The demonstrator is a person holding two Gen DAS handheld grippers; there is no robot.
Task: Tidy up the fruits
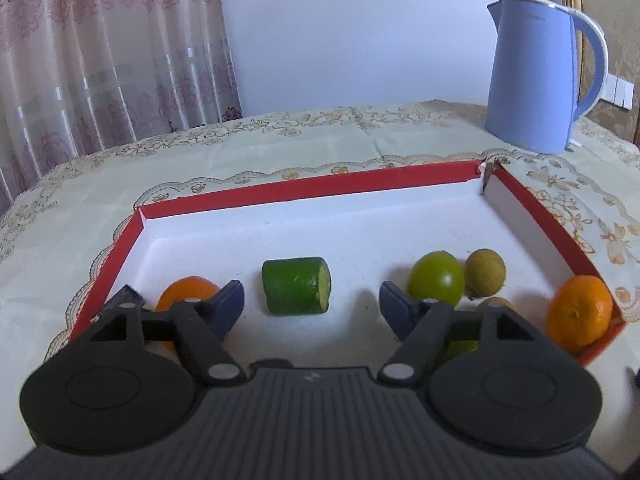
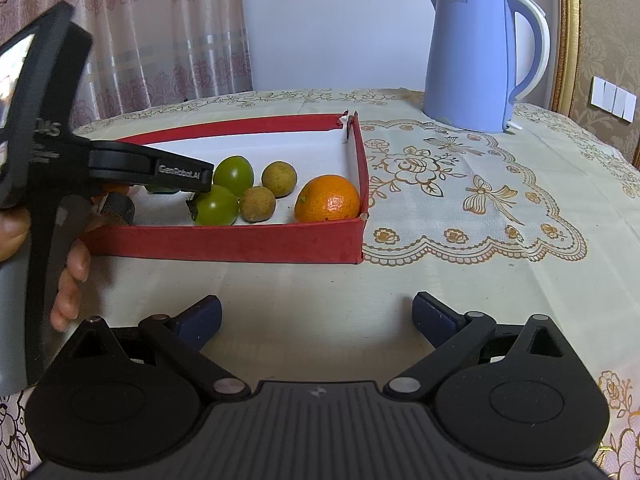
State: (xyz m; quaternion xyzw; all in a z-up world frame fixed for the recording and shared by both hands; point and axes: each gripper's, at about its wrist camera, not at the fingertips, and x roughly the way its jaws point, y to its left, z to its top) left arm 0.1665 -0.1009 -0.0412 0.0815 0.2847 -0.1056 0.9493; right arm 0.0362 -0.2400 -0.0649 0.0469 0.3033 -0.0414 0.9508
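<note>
Your left gripper (image 1: 312, 304), jaws released, has the cucumber (image 1: 297, 285) just ahead, lying sideways. Your right gripper (image 2: 317, 316), jaws also released, waits outside the tray (image 2: 224, 243).

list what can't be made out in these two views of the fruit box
- Orange round fruit at the box's left, left wrist view: mostly hidden behind the left hand-held gripper, whose jaws stand open.
- Small brown round fruit, left wrist view: only its top shows above the gripper's finger link.
- Green cut cucumber-like piece: in the right wrist view it is almost wholly covered by the left tool's black body.
- Red cardboard box: left end hidden there too.
</note>
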